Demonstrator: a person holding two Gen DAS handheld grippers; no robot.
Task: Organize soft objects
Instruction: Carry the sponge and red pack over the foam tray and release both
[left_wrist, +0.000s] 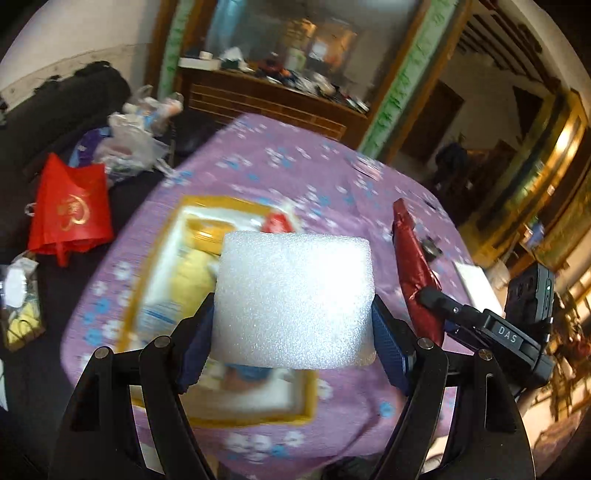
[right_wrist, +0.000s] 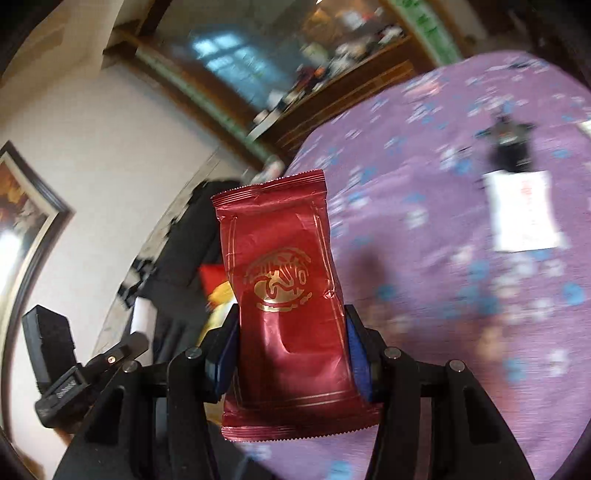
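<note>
Foam, a white rectangular block (left_wrist: 293, 301), sits pinched between the blue pads (left_wrist: 388, 341) of the left gripper (left_wrist: 293, 332), held above the yellow-rimmed tray (left_wrist: 310, 402) on the purple flowered tablecloth (left_wrist: 332, 177). The right gripper (right_wrist: 291, 354) clamps a dark red foil packet with a gold emblem (right_wrist: 284, 295) upright between its fingers, above the tablecloth's edge. A white paper card (right_wrist: 522, 212) lies farther across the cloth.
</note>
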